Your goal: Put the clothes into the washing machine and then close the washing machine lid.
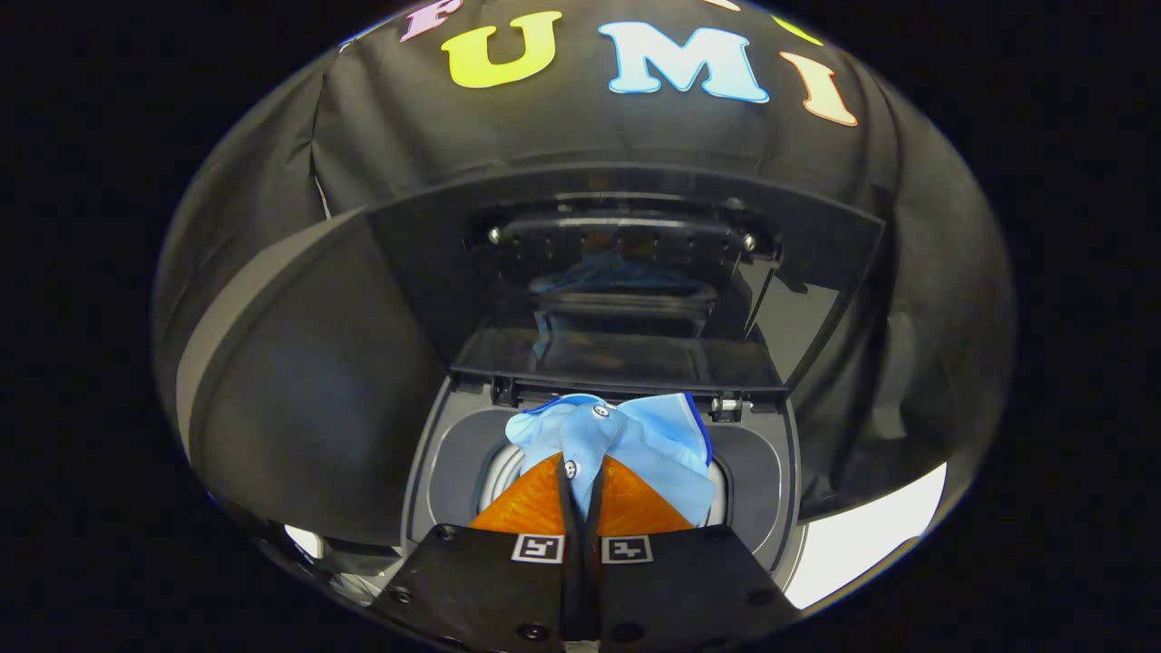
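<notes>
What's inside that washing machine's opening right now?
A light blue shirt hangs in the opening under the raised lid, pinched by the tool. The shirt and the tool cover the drum below.

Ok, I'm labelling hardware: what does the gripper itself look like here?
The gripper has a black, flat-plated body with dark screws and two square black-and-white markers. Its jaws are ribbed, tapering wedges, pinching the blue shirt.
</notes>
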### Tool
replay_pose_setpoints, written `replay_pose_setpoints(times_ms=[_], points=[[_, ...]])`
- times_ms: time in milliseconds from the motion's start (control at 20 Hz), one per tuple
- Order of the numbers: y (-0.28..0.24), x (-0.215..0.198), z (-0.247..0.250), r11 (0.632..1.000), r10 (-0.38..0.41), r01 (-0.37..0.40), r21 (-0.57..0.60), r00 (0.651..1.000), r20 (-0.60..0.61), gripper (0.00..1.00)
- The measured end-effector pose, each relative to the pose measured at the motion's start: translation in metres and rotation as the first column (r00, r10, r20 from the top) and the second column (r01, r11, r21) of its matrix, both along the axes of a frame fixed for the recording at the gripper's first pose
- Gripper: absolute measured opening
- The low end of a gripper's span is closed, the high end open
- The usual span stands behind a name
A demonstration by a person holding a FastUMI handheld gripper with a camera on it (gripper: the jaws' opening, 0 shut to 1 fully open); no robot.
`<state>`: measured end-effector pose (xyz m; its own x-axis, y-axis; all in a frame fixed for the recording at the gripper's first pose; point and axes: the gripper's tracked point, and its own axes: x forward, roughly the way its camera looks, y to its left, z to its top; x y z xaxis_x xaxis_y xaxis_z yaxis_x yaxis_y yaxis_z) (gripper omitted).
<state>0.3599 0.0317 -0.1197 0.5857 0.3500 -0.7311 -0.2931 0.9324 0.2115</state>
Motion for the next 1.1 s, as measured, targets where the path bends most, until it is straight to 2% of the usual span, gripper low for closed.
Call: replay_pose_setpoints(times_ms=[450,600,750,1100], points=[[0.009,-0.004,-0.085,0.998,-0.026,0.021,-0.064,0.997,-0.074,0.01],[0.012,-0.015,-0.112,0.997,-0.027,0.017,-0.074,0.991,-0.134,0.01],[0.013,-0.018,-0.121,0.997,-0.061,0.052,-0.055,0.983,-0.174,0.01],[0.015,-0.022,-0.131,0.996,-0.06,0.047,-0.072,0.979,-0.193,0.01]])
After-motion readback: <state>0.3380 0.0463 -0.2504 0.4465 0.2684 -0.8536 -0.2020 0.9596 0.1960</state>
